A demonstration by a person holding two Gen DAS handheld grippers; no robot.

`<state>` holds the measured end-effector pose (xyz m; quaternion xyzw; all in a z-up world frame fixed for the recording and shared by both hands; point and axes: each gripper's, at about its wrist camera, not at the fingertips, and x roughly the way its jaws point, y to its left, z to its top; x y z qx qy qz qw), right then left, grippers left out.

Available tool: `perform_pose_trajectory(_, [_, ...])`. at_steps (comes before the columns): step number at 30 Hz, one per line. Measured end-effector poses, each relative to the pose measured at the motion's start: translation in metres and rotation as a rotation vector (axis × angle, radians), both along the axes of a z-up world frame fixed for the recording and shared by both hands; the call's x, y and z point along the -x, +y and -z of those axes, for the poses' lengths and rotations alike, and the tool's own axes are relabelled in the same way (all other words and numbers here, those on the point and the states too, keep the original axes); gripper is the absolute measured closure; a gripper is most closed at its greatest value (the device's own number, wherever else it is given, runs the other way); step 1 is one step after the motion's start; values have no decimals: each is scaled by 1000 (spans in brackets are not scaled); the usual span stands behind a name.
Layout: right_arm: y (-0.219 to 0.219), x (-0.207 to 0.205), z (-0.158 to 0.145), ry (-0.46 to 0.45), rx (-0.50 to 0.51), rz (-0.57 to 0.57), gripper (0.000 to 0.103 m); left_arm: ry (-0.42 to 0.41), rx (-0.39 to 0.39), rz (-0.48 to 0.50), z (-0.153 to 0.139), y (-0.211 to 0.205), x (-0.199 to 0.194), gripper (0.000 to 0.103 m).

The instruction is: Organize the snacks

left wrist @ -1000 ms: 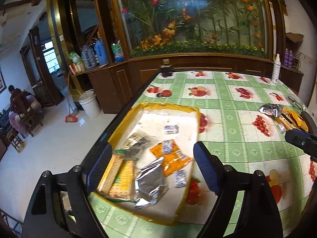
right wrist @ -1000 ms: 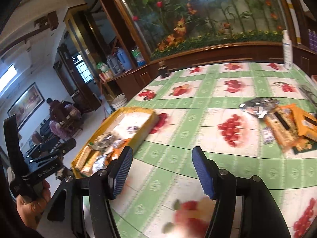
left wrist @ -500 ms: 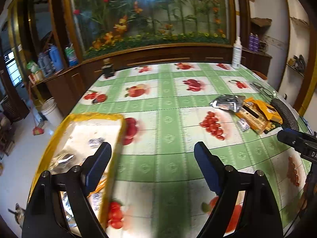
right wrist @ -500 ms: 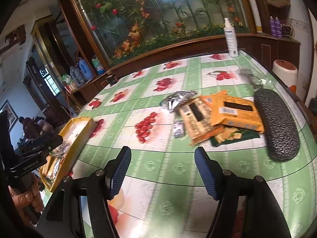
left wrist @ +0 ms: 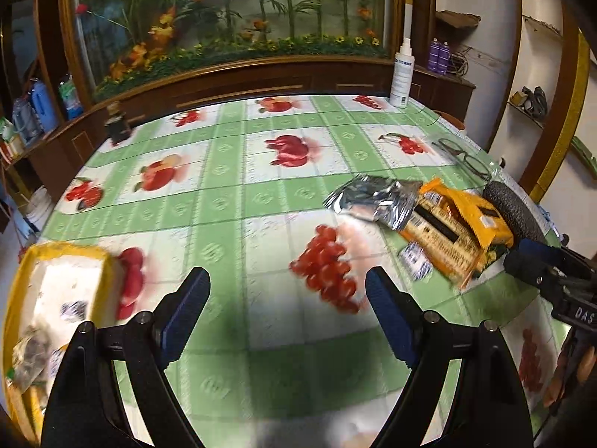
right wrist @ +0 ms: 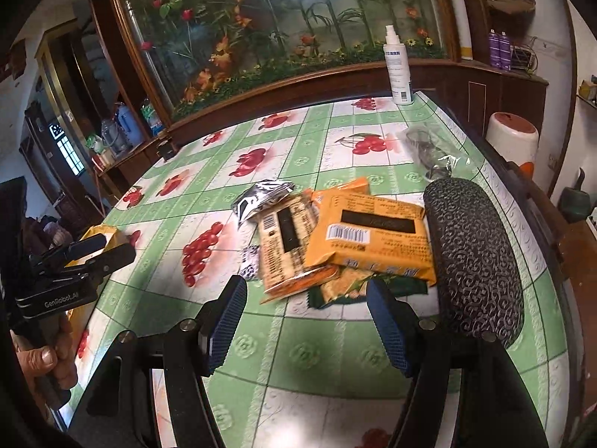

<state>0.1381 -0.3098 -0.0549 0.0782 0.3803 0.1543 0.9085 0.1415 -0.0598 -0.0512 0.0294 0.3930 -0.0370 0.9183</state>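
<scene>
A pile of snack packets lies on the right of the table: an orange packet (right wrist: pixel 369 235) on top, a tan cracker pack (right wrist: pixel 287 239), a silver packet (right wrist: pixel 261 194), a small white-and-blue sachet (right wrist: pixel 250 261) and a green packet (right wrist: pixel 335 291) underneath. My right gripper (right wrist: pixel 308 310) hovers open just short of the pile, nothing between its fingers. My left gripper (left wrist: pixel 287 298) is open over bare tablecloth, with the yellow tray (left wrist: pixel 22 283) of sorted snacks to its left and the silver packet (left wrist: pixel 373 198) and orange packet (left wrist: pixel 470 216) to its right.
A black textured glasses case (right wrist: pixel 474 254) lies right beside the pile. Glasses (left wrist: pixel 462 156) and a white spray bottle (right wrist: pixel 399 71) stand farther back. A small dark bottle (left wrist: pixel 117 127) sits at the far left edge. A person's hand (right wrist: pixel 48 366) grips the left tool.
Both grippers have swung right, away from the yellow tray and toward the snack pile. The left one has left the tray; the right one has come close to the pile. Both stayed empty.
</scene>
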Motion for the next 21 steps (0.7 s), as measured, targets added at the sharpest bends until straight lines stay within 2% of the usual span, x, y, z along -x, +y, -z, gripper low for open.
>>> perform_pose_trajectory(5, [8, -13, -3, -1, 19, -35, 33, 52, 44, 54, 6, -20, -43, 17])
perform_pose_trajectory(9, [21, -18, 2, -1, 25, -81, 34, 96, 130, 46, 8, -32, -70, 17])
perform_pose_trajectory(16, [25, -23, 11, 21, 14, -97, 33, 196, 250, 17, 25, -55, -115, 18])
perform_pose_trajectory(21, [21, -23, 12, 22, 9, -101, 33, 240, 235, -4, 35, -68, -134, 18])
